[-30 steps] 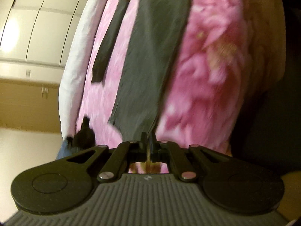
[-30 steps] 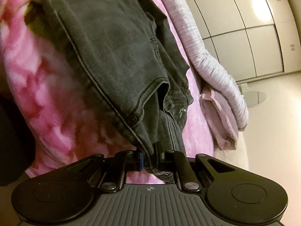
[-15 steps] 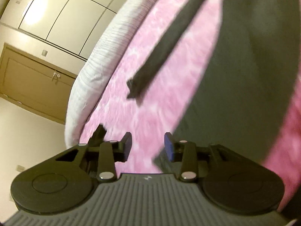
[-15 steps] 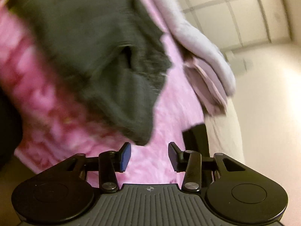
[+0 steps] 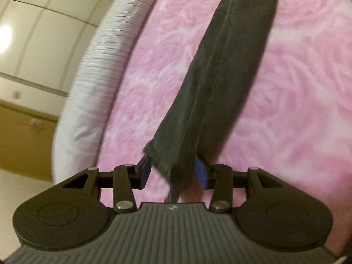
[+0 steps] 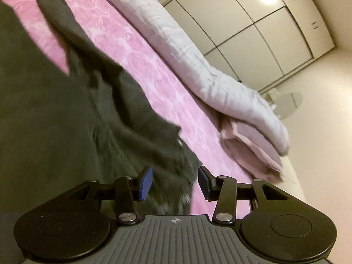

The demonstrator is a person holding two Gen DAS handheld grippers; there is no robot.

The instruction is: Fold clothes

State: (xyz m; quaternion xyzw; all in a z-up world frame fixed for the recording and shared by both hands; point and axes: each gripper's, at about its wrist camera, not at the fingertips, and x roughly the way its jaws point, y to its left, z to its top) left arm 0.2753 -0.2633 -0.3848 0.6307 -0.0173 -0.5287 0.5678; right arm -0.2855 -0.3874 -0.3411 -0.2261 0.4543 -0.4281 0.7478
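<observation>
A bed under a pink rose-patterned blanket (image 5: pixel 286 88) carries dark grey jeans (image 5: pixel 220 77), a rolled white quilt (image 6: pixel 176 44) and folded mauve cloth (image 6: pixel 253 145).

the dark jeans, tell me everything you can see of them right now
The dark jeans look like charcoal denim, with a stitched seam running along one leg. They lie spread on the pink rose-patterned blanket. In the left wrist view a narrow leg end reaches between the open left gripper fingers. In the right wrist view a wider, blurred bunched part with a frayed-looking edge sits between the open right gripper fingers. Neither gripper is clamped on them.
</observation>
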